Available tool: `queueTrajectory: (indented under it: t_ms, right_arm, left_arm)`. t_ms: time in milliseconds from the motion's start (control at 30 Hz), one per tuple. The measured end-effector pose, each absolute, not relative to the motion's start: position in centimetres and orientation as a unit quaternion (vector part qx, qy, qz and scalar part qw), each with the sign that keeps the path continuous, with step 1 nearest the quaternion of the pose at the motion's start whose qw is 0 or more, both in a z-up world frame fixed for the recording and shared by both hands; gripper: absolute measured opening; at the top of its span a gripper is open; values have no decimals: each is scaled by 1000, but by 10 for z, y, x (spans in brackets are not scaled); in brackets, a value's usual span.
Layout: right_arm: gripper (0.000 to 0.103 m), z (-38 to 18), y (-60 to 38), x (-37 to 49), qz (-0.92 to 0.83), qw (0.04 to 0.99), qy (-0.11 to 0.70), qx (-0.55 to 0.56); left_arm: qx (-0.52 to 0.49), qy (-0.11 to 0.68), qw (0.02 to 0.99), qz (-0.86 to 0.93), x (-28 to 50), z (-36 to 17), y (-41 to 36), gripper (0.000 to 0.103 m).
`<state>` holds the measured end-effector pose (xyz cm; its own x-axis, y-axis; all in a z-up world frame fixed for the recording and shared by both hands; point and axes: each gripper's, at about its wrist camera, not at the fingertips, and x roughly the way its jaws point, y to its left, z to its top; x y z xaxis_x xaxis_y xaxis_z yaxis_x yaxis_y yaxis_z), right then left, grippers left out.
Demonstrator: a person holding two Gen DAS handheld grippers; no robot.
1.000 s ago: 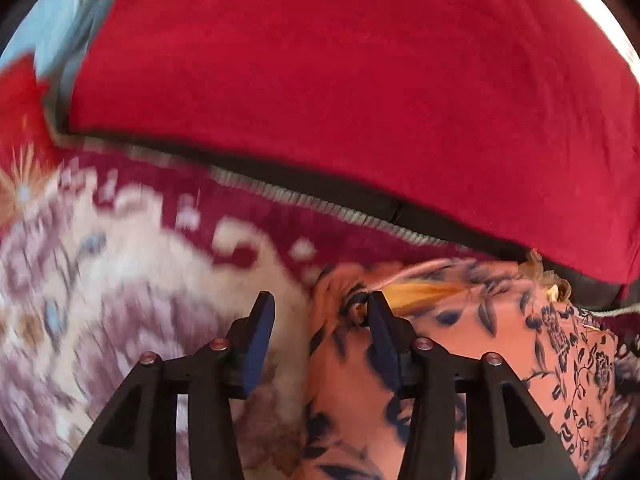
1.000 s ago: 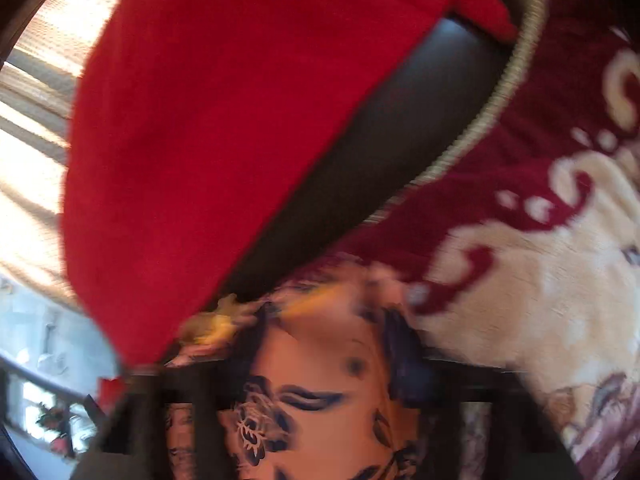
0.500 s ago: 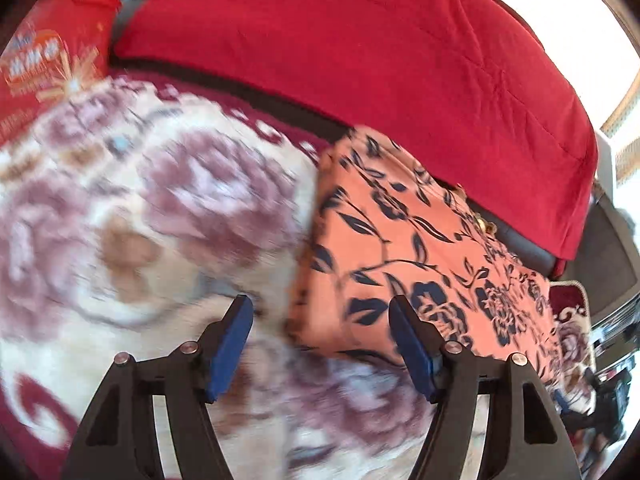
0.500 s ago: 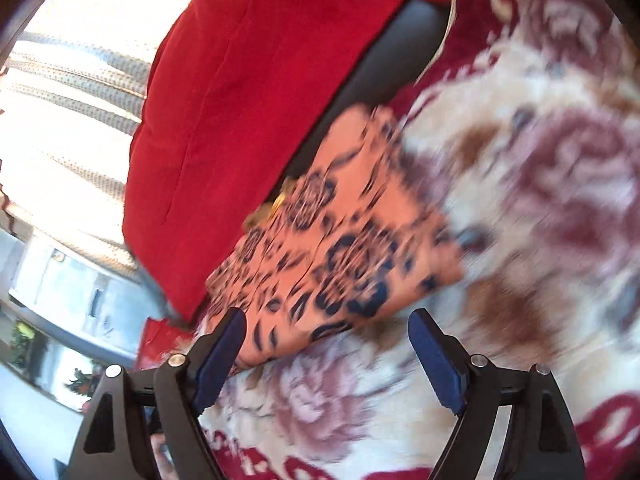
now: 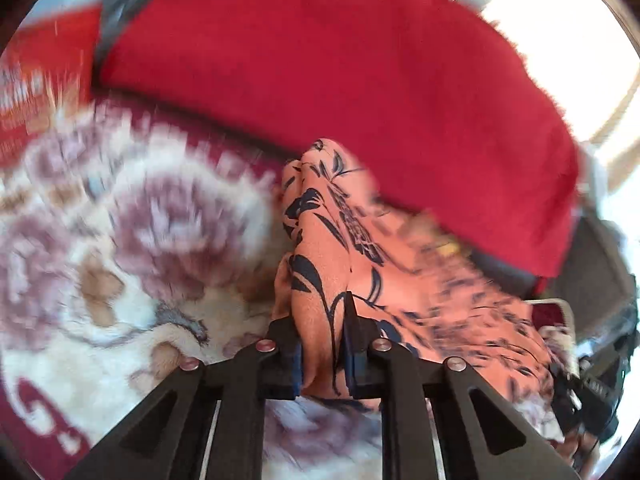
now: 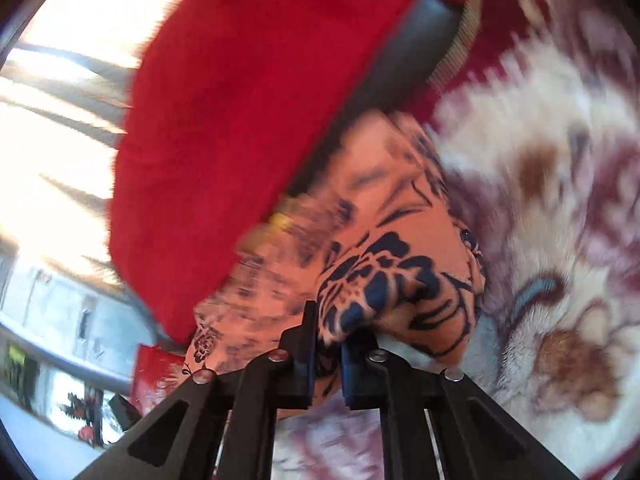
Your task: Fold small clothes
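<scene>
An orange garment with dark blue flowers [image 5: 384,280] lies on a floral blanket, against a red cushion. My left gripper [image 5: 322,344] is shut on its near left edge, with the cloth bunched up between the fingers. In the right wrist view the same garment [image 6: 400,248] shows, and my right gripper [image 6: 328,352] is shut on its near right edge. Both pinched edges are raised off the blanket. Both views are blurred by motion.
A cream and maroon floral blanket [image 5: 132,248] covers the surface and shows in the right wrist view too [image 6: 540,220]. A large red cushion [image 5: 340,60] runs along the back, right behind the garment. Bright windows lie beyond it.
Half a second ago both grippers were open above the flat folded garment. Now both have closed on its near edge and lifted it, bunching the cloth.
</scene>
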<state>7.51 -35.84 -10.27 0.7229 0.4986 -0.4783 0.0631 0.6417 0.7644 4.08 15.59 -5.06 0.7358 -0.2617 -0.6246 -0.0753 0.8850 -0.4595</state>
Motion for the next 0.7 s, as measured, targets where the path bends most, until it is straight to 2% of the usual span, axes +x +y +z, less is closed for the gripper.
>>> queueTrajectory:
  t_ms: [67, 133, 200, 267, 300, 333, 400, 433, 467, 533, 567, 600, 700]
  right_arm:
    - [5, -76, -359, 46, 146, 855, 327, 376]
    - [2, -73, -360, 22, 149, 860, 335, 356]
    - [4, -91, -358, 11, 139, 858, 368, 331]
    - [4, -138, -368, 7, 115, 834, 421, 337]
    - [8, -159, -374, 7, 98, 817, 447, 350]
    - [8, -184, -383, 3, 87, 794, 462, 386]
    - [8, -205, -394, -7, 96, 771, 441, 449]
    - [9, -207, -397, -10, 96, 771, 432, 458]
    - [21, -205, -396, -10, 96, 774, 425, 460]
    - [85, -201, -396, -6, 116, 777, 399, 473]
    - [92, -194, -391, -3, 130, 779, 380, 481]
    - [94, -188, -389, 0, 126, 786, 373, 476]
    - [94, -180, -377, 28, 120, 797, 384, 450]
  left_arm:
    - [-227, 342, 910, -61, 11, -35, 153, 15]
    - [-206, 329, 920, -58, -18, -34, 149, 16]
    - [-196, 359, 911, -53, -27, -61, 147, 18]
    - [-197, 413, 889, -17, -21, -110, 154, 19]
    - [-208, 447, 870, 0, -15, -141, 162, 20]
    - [-227, 454, 862, 0, -14, -156, 168, 27]
    - [-271, 424, 864, -16, -19, -159, 181, 32]
    - [-266, 426, 865, -6, -19, -154, 182, 45]
    - [-266, 423, 866, 3, -17, -150, 183, 48]
    - [-277, 416, 866, 14, -16, -141, 186, 59]
    - [-281, 411, 867, 14, -14, -139, 188, 62]
    - [-281, 409, 868, 15, -12, -137, 188, 68]
    - [-275, 413, 868, 6, -6, -139, 178, 72]
